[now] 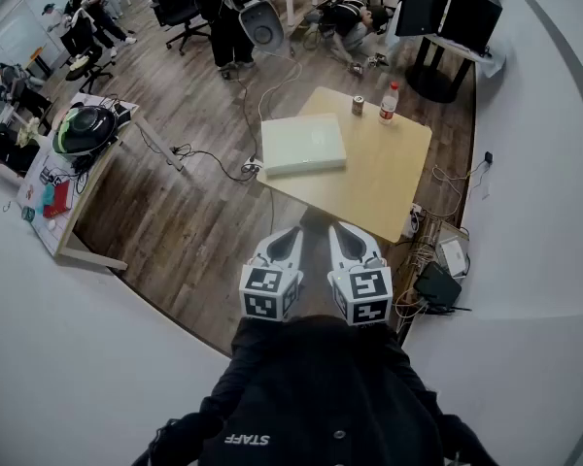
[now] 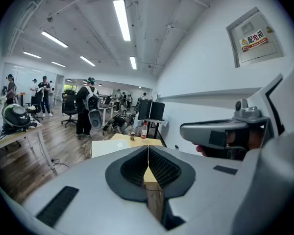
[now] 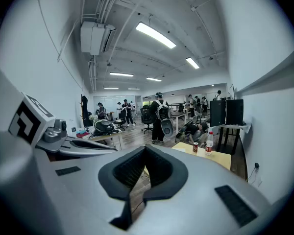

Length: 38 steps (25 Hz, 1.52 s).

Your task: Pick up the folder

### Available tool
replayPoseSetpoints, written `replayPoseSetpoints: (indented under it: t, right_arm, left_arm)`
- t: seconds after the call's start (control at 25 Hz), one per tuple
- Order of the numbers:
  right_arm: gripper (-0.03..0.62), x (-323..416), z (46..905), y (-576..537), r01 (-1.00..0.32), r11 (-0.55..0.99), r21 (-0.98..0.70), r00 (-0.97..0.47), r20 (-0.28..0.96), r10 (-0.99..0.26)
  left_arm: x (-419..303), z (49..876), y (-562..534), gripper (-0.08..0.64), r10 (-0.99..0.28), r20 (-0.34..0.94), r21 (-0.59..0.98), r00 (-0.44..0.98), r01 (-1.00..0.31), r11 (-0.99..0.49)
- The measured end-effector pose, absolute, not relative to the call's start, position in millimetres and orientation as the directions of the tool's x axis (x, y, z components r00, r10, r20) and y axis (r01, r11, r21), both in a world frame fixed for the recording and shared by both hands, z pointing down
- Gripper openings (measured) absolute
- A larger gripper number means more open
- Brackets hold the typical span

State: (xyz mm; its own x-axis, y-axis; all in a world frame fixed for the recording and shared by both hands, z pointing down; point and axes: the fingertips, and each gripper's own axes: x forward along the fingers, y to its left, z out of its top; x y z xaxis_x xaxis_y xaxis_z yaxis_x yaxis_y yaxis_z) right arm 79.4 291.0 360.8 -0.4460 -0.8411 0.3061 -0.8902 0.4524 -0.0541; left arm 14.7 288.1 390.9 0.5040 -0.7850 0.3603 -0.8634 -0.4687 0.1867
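The folder (image 1: pixel 303 144) is a flat white slab lying on the near left part of a light wooden table (image 1: pixel 389 178). Both grippers hang side by side close to my body, short of the table's near edge. My left gripper (image 1: pixel 290 235) is shut with nothing in it; my right gripper (image 1: pixel 348 233) is also shut and empty. In the left gripper view the closed jaws (image 2: pixel 148 153) point toward the table, and the folder (image 2: pixel 105 148) shows pale just left of them. In the right gripper view the jaw tips (image 3: pixel 145 148) meet, with the table (image 3: pixel 216 159) ahead to the right.
A drink can (image 1: pixel 358 105) and a plastic bottle (image 1: pixel 389 103) stand at the table's far edge. Cables and a power strip (image 1: pixel 251 166) lie on the wood floor left of the table. A cluttered desk (image 1: pixel 83 168) stands at the left, and people and office chairs are farther back.
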Motion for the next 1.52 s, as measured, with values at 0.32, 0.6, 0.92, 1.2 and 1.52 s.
replayPoseSetpoints:
  t: [0.32, 0.6, 0.92, 1.2, 1.52]
  right_arm:
    - [0.02, 71.0, 365.1, 288.0, -0.889, 0.456, -0.037, -0.442, 0.324, -0.836]
    - [0.021, 56.0, 371.5, 293.0, -0.87, 0.487, -0.072, -0.481, 0.331, -0.812]
    - [0.021, 26.6, 383.3, 305.0, -0.827, 0.544, -0.14, -0.555, 0.359, -0.751]
    - [0.021, 10.8, 395.0, 308.1, -0.832, 0.529, -0.165, -0.549, 0.375, -0.747]
    - [0.021, -6.5, 409.3, 309.8, -0.85, 0.505, -0.149, -0.518, 0.408, -0.752]
  left_arm:
    - [8.4, 401.0, 286.3, 0.035, -0.776, 0.373, 0.181, 0.508, -0.86, -0.477]
    - [-0.3, 405.0, 290.1, 0.034, -0.773, 0.375, 0.194, 0.512, -0.858, -0.475]
    - [-11.4, 410.9, 300.0, 0.034, -0.754, 0.376, 0.206, 0.539, -0.842, -0.499]
    - [-43.4, 423.0, 307.7, 0.034, -0.765, 0.399, 0.221, 0.506, -0.862, -0.456]
    - [-73.5, 438.9, 315.7, 0.034, -0.759, 0.417, 0.238, 0.5, -0.866, -0.439]
